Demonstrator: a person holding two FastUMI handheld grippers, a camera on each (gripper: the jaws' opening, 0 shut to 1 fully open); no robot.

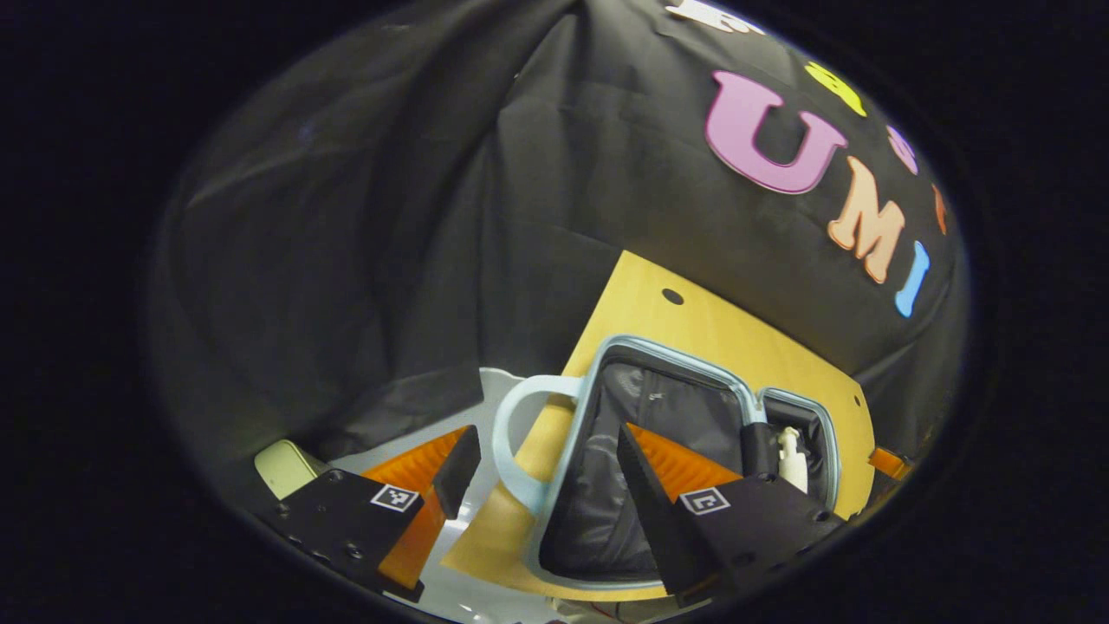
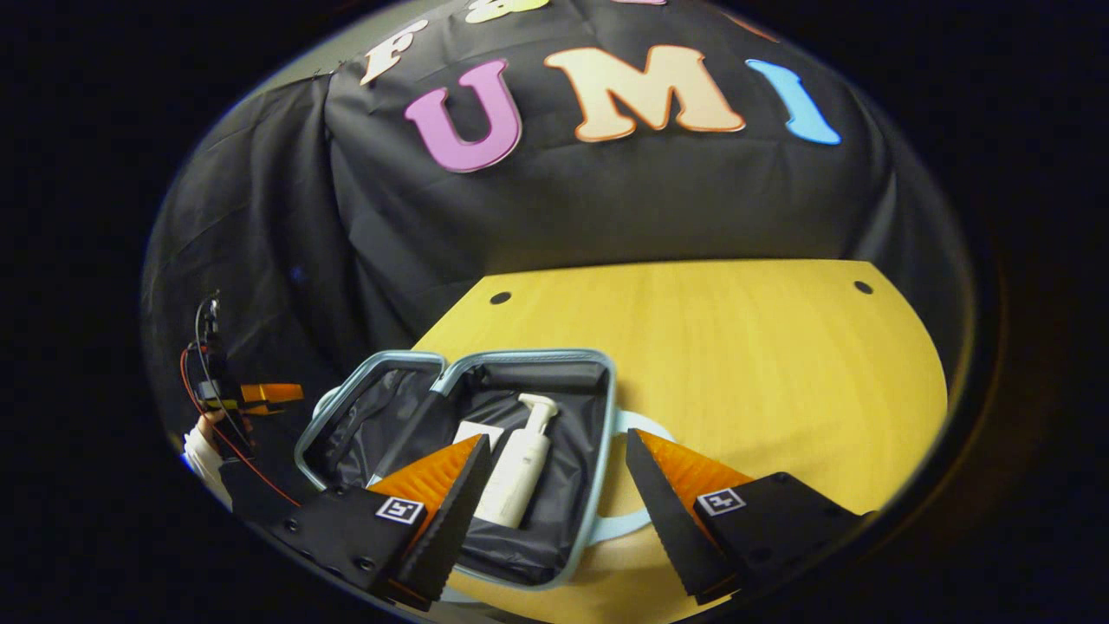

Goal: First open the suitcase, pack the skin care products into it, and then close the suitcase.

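The light-blue suitcase (image 2: 609,407) lies open on the yellow table (image 2: 736,347), both halves lined in black. A white pump bottle (image 2: 520,472) lies in its right half beside a flat white box (image 2: 478,431). My right gripper (image 2: 554,446) hovers open above that half and its carry handle (image 2: 637,524), holding nothing. In the left gripper view the suitcase (image 1: 572,433) is close, its near half bare, and the pump bottle (image 1: 790,459) shows in the far half. My left gripper (image 1: 548,451) is open over the rim and a handle (image 1: 511,433).
The left gripper (image 2: 264,393) with red and black cables shows at the far left, held by a hand in a white sleeve (image 2: 204,459). A cream object (image 1: 284,466) sits low beside the table (image 1: 658,321). Black cloth walls stand behind the table.
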